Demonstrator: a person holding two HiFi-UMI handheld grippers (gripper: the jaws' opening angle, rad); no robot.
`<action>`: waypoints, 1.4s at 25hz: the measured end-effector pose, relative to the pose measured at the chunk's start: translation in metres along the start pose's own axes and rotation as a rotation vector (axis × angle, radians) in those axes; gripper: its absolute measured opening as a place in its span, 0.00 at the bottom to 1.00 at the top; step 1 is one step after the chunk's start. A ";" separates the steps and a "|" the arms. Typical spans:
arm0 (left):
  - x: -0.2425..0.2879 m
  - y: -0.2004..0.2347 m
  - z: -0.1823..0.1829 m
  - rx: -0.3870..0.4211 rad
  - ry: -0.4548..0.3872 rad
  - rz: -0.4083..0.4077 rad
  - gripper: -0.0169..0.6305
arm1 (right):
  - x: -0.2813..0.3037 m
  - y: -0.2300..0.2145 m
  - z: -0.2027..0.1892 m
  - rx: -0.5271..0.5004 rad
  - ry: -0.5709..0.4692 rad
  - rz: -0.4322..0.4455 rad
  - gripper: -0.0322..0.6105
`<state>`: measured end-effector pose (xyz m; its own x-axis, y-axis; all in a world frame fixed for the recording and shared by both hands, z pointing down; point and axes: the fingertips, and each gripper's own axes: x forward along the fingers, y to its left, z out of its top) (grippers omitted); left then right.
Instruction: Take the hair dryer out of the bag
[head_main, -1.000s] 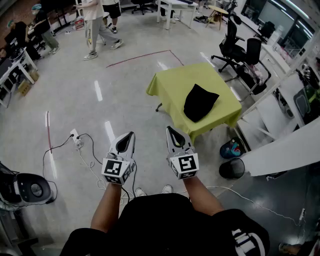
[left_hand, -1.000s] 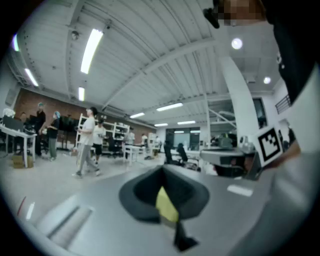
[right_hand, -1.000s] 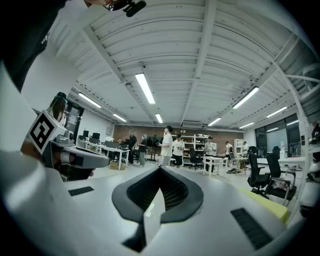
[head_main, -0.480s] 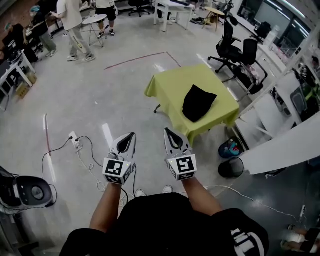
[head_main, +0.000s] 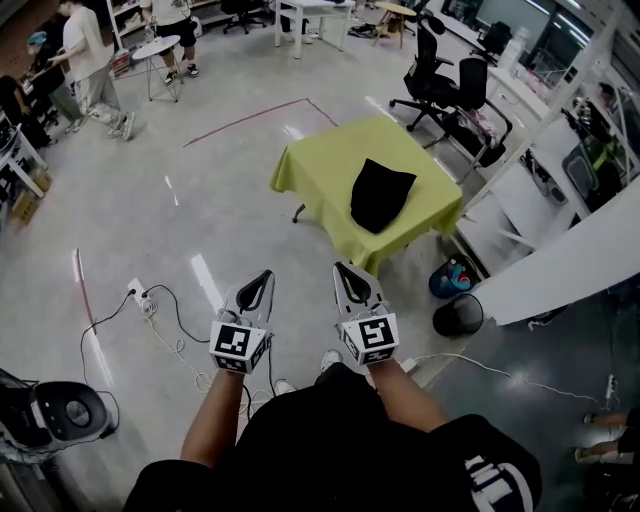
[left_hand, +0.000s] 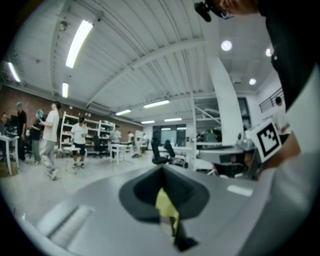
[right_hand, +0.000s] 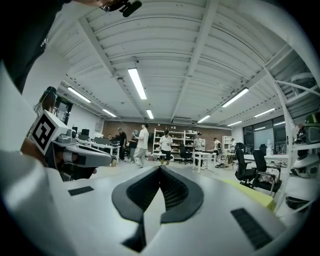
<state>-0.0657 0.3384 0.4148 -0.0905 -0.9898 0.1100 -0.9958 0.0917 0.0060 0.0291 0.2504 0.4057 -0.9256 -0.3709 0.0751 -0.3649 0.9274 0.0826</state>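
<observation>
A black bag (head_main: 380, 194) lies on a small table under a yellow-green cloth (head_main: 320, 165), well ahead of me across the floor. No hair dryer shows; the bag looks closed. My left gripper (head_main: 262, 276) and right gripper (head_main: 342, 268) are held side by side in front of my body, pointing roughly level toward the table and far short of it. Both are shut with nothing between the jaws. In the left gripper view a sliver of the yellow cloth (left_hand: 165, 206) shows past the shut jaws (left_hand: 162, 172). The right gripper view looks over its shut jaws (right_hand: 160, 170) into the room.
Black office chairs (head_main: 440, 85) stand behind the table. A round black bin (head_main: 459, 316) and a blue container (head_main: 448, 278) sit right of it beside a white panel (head_main: 570, 270). Cables and a power strip (head_main: 136, 296) lie on the floor at left. People (head_main: 85, 60) stand far left.
The table and bag have shifted left and slightly up in the head view as my head turned. Both grippers stay shut and keep their place before my body. People in the background walked left.
</observation>
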 end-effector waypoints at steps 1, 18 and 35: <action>0.005 -0.001 -0.001 0.003 0.003 -0.009 0.04 | 0.002 -0.004 -0.001 0.000 0.004 -0.005 0.06; 0.134 0.017 0.022 0.007 0.051 -0.028 0.04 | 0.083 -0.112 -0.006 0.045 -0.011 -0.015 0.06; 0.201 0.025 0.031 0.032 0.053 0.023 0.04 | 0.106 -0.181 -0.004 0.028 -0.046 -0.011 0.06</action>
<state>-0.1096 0.1381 0.4058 -0.1132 -0.9802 0.1624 -0.9935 0.1100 -0.0292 -0.0027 0.0431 0.4022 -0.9250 -0.3788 0.0289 -0.3769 0.9246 0.0553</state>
